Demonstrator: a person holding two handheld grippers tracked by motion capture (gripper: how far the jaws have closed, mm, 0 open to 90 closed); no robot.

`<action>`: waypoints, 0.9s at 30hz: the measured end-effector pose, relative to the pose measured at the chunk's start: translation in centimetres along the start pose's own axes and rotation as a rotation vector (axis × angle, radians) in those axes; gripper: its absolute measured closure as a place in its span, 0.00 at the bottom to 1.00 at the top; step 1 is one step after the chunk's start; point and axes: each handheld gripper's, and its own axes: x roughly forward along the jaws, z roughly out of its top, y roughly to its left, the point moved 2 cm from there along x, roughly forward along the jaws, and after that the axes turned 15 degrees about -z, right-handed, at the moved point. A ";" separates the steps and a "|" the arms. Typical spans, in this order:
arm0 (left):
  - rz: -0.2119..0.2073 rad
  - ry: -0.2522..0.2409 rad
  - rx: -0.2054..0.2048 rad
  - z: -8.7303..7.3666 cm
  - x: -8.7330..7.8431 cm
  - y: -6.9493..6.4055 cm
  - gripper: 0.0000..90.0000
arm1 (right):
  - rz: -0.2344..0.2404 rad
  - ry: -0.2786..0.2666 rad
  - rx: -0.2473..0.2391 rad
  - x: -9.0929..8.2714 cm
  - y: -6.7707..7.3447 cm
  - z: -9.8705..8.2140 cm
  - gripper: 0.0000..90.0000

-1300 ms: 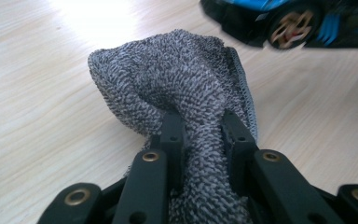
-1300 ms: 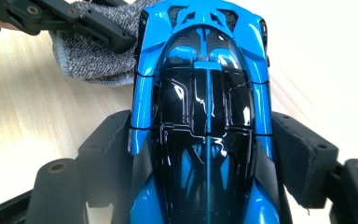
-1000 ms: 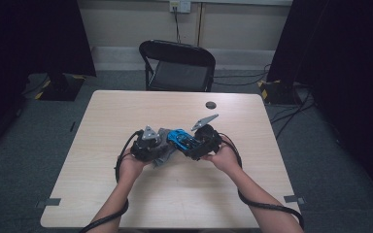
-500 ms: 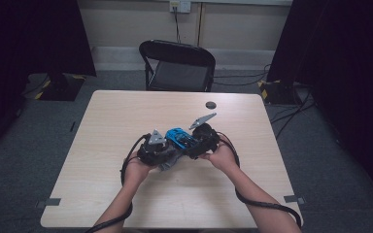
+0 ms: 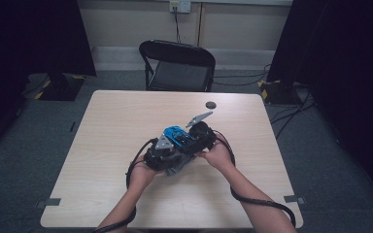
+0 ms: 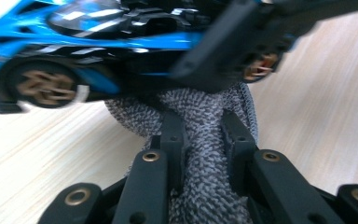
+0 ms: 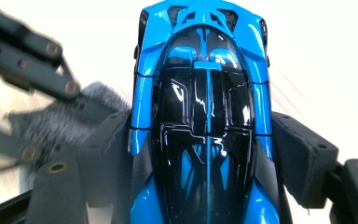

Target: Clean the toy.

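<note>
The high view is dim, its corners falling into near-black. In the gripper views the table (image 7: 317,42) glares white. Close parts blur.

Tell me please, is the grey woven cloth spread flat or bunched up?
Bunched up: the grey woven cloth is gathered into a thick fold pinched in the left hand-held gripper, beneath the blue toy car.
</note>
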 end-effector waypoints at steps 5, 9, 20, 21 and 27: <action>-0.030 0.008 0.015 0.1 0.6 -0.8 0.83 | -0.006 0.001 0.012 0.3 -0.2 0.1 0.29; -0.057 0.017 0.031 0.3 1.2 -1.6 0.83 | -0.007 -0.002 0.021 0.4 -0.3 0.2 0.29; -0.050 0.050 0.034 -0.2 1.0 -1.3 0.83 | -0.013 -0.010 0.034 -0.2 -0.9 0.3 0.29; -0.035 0.046 0.024 -0.3 0.6 -0.9 0.83 | -0.015 -0.014 0.029 -0.3 -1.0 0.2 0.29; 0.051 0.044 -0.009 -0.8 -1.5 1.0 0.83 | -0.008 -0.020 0.024 -0.8 -1.1 -0.2 0.29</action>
